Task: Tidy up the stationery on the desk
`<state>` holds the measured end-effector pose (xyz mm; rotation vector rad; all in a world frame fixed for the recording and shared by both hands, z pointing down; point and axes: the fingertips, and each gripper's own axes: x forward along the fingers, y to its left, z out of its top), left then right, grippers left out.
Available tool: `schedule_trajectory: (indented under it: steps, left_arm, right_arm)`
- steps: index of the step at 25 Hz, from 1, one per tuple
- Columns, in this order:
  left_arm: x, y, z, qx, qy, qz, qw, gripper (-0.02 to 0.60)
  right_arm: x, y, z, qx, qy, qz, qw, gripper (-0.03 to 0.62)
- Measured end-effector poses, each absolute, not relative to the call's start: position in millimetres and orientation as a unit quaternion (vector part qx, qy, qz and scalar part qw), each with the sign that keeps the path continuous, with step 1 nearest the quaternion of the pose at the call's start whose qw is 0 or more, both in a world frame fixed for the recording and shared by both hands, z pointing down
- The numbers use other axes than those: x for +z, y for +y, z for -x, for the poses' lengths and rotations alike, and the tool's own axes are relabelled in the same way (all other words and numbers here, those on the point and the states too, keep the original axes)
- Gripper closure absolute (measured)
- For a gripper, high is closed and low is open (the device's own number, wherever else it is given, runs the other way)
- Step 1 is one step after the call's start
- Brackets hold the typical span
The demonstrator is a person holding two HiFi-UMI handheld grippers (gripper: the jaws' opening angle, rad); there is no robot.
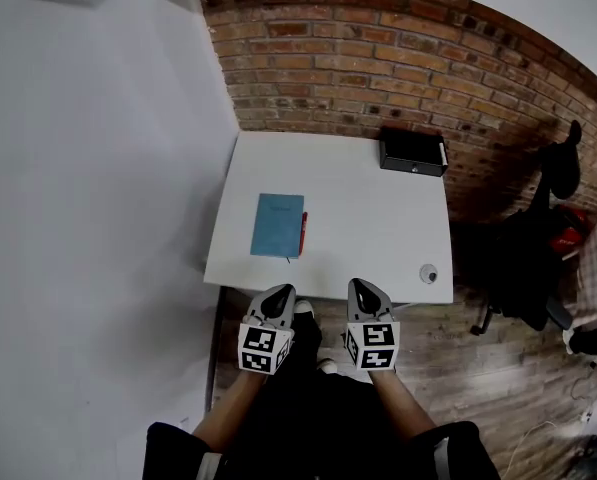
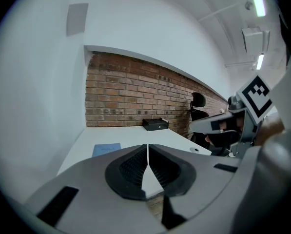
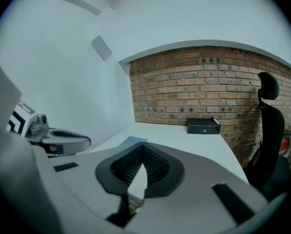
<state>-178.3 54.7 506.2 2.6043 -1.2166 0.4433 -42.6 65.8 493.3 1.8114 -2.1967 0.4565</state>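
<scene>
"While the left gripper [image 1: 277, 296] and right gripper [image 1: 366, 290] hang at the tabletop's [image 1: 368, 218] 6 o'clock edge, both with jaws pressed together and empty, what could go wrong?"

"I'd worry about the pen [image 1: 303, 233]. It lies tight against the notebook's [image 1: 278, 225] 3 o'clock side, at 9 o'clock on the tabletop. Closed jaws would only nudge it, so it might roll or drag the notebook askew."

"And the box [image 1: 413, 152] at 1 o'clock?"

"It's a long reach, against the brick wall, and an overshoot could shove it."

"Anything you can't make out?"

"Whether the box is open, and what lies along its top. I can't name the small round thing [image 1: 429, 274] at 5 o'clock. Neither gripper view shows the pen."
</scene>
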Motion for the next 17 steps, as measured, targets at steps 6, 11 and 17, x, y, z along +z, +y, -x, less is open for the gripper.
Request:
schedule_trajectory:
  steps: [6,11,17]
  left_arm:
    - [506,67,181,0.151,-0.413,-0.891,0.116,0.56]
    - [504,69,183,0.151,-0.412,-0.891,0.115,0.56]
    - [504,68,180,0.151,-0.412,-0.891,0.116,0.56]
  right_arm:
    - [488,79,46,0.152,-0.755,-0.626,0.126,0.572]
    - [485,82,46,0.152,-0.753,-0.628,0.126,0.572]
    - [487,83,43,0.162,-0.754,-0.625,0.121,0.572]
